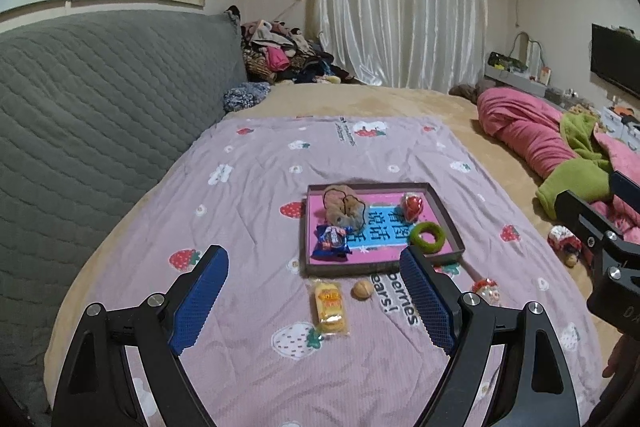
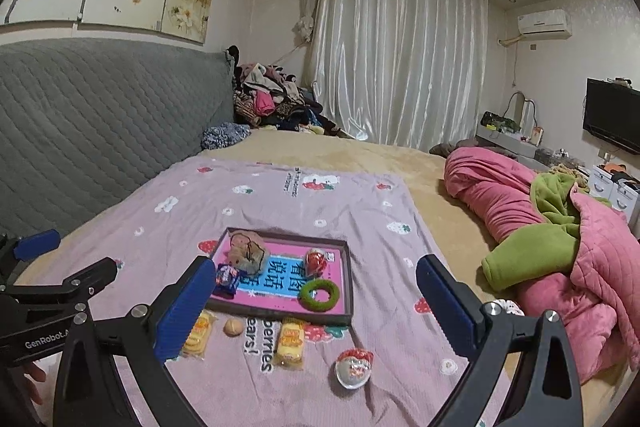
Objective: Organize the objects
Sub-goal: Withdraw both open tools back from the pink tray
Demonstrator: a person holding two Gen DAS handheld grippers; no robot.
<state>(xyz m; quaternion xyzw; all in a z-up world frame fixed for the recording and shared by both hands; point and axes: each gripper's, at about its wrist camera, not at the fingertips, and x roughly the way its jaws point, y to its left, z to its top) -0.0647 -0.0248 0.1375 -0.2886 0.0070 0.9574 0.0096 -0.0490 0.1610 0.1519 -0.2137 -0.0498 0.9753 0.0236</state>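
Observation:
A shallow brown tray (image 1: 444, 215) (image 2: 348, 275) with a pink floor lies on the lilac strawberry blanket. In it are a brown plush (image 1: 342, 209) (image 2: 246, 253), a blue snack packet (image 1: 331, 241) (image 2: 227, 277), a red egg-shaped packet (image 1: 412, 206) (image 2: 316, 261) and a green ring (image 1: 429, 235) (image 2: 319, 293). In front of the tray lie a yellow snack pack (image 1: 330, 307) (image 2: 198, 335), a walnut (image 1: 363, 290) (image 2: 233, 327), a second yellow pack (image 2: 291, 343) and a clear-and-red egg packet (image 1: 486, 289) (image 2: 354, 365). My left gripper (image 1: 314, 293) is open above the near yellow pack. My right gripper (image 2: 316, 307) is open and empty.
A grey quilted headboard (image 1: 80, 115) runs along the left. A pink and green quilt (image 2: 560, 251) is heaped at the right. A clothes pile (image 1: 280, 55) sits at the far end. A small red-and-white item and a nut (image 1: 566, 243) lie near the quilt.

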